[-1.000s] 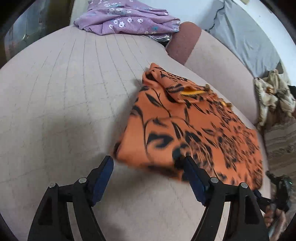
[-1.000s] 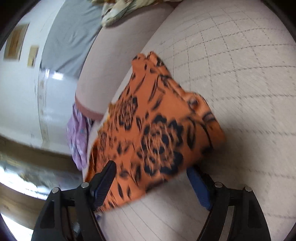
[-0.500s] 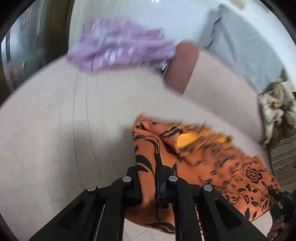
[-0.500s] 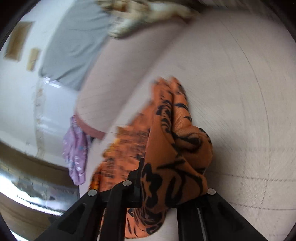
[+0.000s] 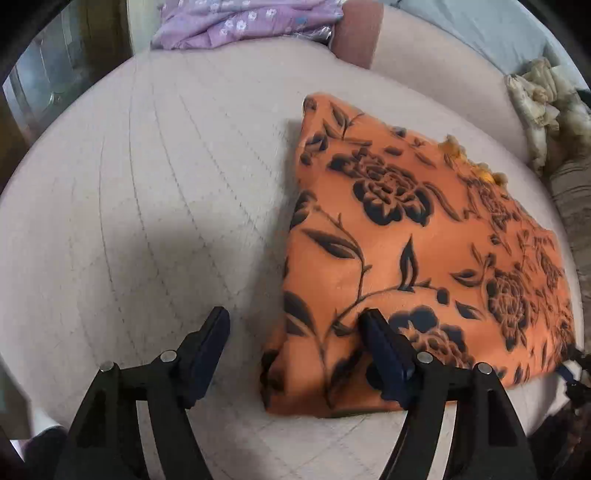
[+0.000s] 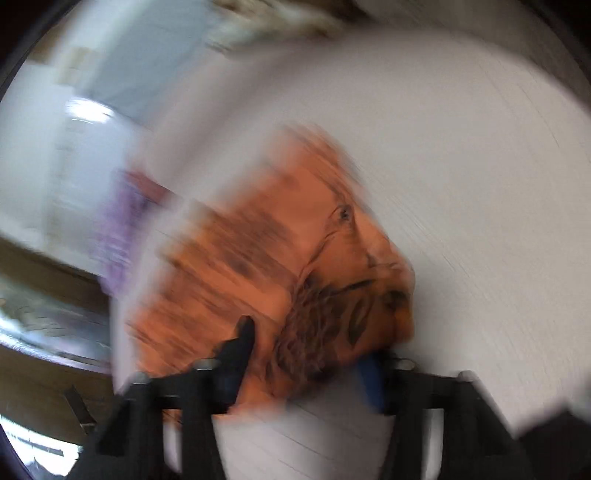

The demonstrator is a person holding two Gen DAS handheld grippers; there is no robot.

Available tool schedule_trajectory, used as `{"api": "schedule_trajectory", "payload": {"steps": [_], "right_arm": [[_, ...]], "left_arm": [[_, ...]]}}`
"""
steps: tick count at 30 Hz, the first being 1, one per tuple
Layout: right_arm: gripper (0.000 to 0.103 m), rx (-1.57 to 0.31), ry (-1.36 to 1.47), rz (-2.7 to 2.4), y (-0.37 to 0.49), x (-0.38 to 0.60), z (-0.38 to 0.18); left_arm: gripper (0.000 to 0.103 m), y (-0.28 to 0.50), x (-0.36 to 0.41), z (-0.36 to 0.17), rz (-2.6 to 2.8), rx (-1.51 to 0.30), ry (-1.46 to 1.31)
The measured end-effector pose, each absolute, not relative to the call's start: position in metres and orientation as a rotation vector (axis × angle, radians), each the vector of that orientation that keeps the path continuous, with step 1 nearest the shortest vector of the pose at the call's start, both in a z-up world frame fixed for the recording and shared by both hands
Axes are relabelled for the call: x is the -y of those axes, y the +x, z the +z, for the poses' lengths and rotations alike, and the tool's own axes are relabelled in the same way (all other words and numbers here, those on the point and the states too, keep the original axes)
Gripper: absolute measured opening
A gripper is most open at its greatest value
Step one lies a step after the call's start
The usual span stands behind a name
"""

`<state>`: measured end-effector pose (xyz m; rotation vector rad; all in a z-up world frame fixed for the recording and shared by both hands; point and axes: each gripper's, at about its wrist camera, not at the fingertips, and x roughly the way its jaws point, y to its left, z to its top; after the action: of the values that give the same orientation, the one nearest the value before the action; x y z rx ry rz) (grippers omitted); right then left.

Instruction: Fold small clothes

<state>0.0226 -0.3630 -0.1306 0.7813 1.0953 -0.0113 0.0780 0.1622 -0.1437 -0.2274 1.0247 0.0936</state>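
1. The orange garment (image 5: 413, 258) with a black flower print lies folded flat on the beige quilted sofa seat (image 5: 155, 192), toward the right side of the left wrist view.
2. The left gripper (image 5: 295, 325) is wide open. Its right finger lies over the near edge of the garment, and its left finger is above the bare seat.
3. The right gripper (image 6: 310, 343) also stands open, with a near corner of the garment (image 6: 295, 266) between its fingers. This view is strongly blurred, so I cannot tell about contact.
4. A purple flowered cloth (image 5: 243, 22) lies at the far edge of the seat, well apart from the garment.
5. A cream crumpled cloth (image 5: 543, 99) is at the far right.
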Motion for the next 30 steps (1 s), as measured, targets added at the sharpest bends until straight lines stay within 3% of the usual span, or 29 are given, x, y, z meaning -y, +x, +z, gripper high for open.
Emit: {"api": "schedule_trajectory", "payload": {"steps": [5,10,19,20,21,22,24,30], "right_arm": [[0.058,-0.968,0.672,-0.034,0.011,0.389,-0.092],[0.058,-0.908,0.547,0.111,0.080,0.384,-0.051],[0.055,-1.041,0.337,0.104,0.199,0.366,-0.093],[0.055,-1.045,0.331,0.101,0.202,0.365,-0.097],[0.053,-1.047,0.332,0.098,0.204,0.365,-0.100],[0.050,-1.050,0.332,0.096,0.205,0.364,-0.102],[0.044,-1.057,0.305,0.097,0.206,0.364,-0.105],[0.044,-1.022,0.247,0.061,0.221,0.362,-0.102]], "left_arm": [[0.075,0.088,-0.181,-0.101,0.135,-0.928,-0.230],[0.075,0.133,-0.183,-0.095,0.065,-0.936,-0.229],[0.074,0.202,-0.170,-0.117,0.042,-0.987,-0.139],[0.063,0.209,-0.171,-0.121,0.048,-1.000,-0.129],[0.043,0.212,-0.171,-0.124,0.054,-1.016,-0.119],[0.036,0.217,-0.172,-0.128,0.042,-1.037,-0.125],[0.033,0.222,-0.172,-0.130,0.034,-1.046,-0.130],[0.035,0.227,-0.168,-0.124,0.038,-1.023,-0.098]]}}
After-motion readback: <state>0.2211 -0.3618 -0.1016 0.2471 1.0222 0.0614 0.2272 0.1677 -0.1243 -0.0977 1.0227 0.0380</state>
